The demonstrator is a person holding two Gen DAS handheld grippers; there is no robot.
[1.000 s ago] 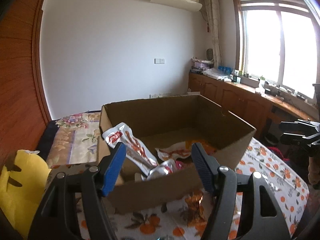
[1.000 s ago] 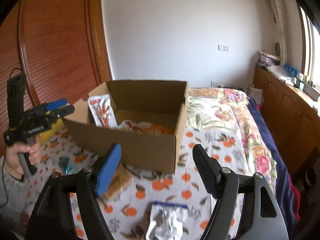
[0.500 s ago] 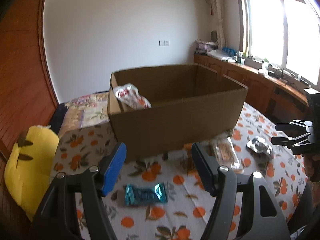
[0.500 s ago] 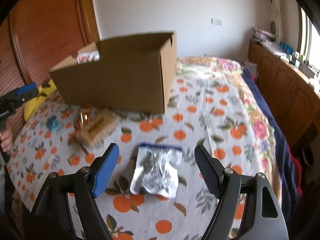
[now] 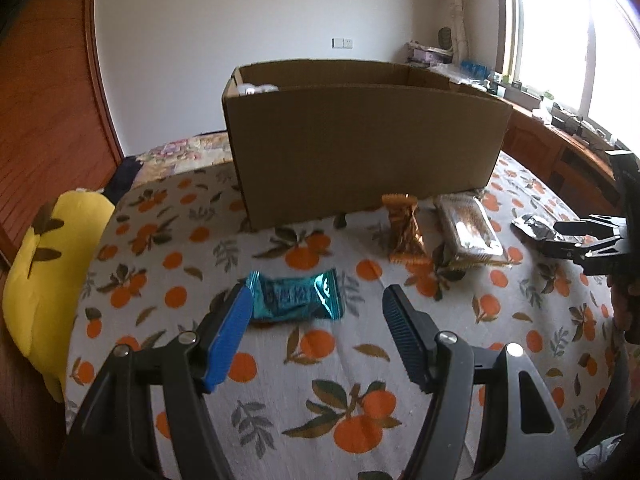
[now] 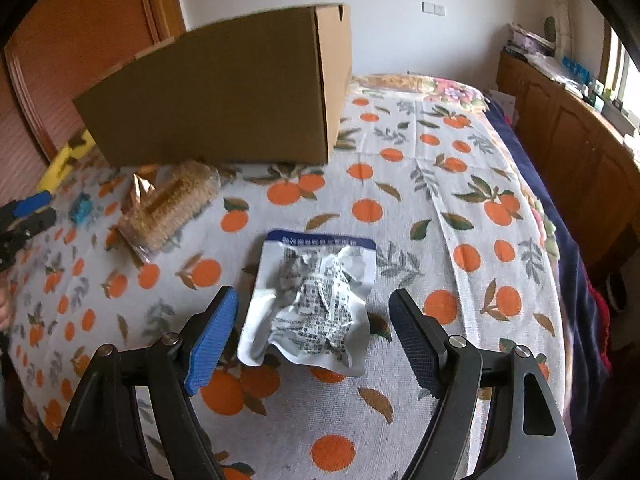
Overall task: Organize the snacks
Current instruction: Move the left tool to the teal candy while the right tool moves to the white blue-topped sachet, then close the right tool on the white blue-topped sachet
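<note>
Teal snack packet (image 5: 295, 295) and silver pouch (image 6: 314, 303) lie between spread jaws.

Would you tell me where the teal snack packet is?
In the left wrist view, the teal snack packet lies on the tablecloth before the open left gripper.

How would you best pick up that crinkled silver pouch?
Probably from above, with the right gripper closing across the silver pouch's puffed, crumpled middle. It lies flat on the tablecloth, so its thin edges offer little to pinch, while the raised centre sits between the open fingers.
</note>
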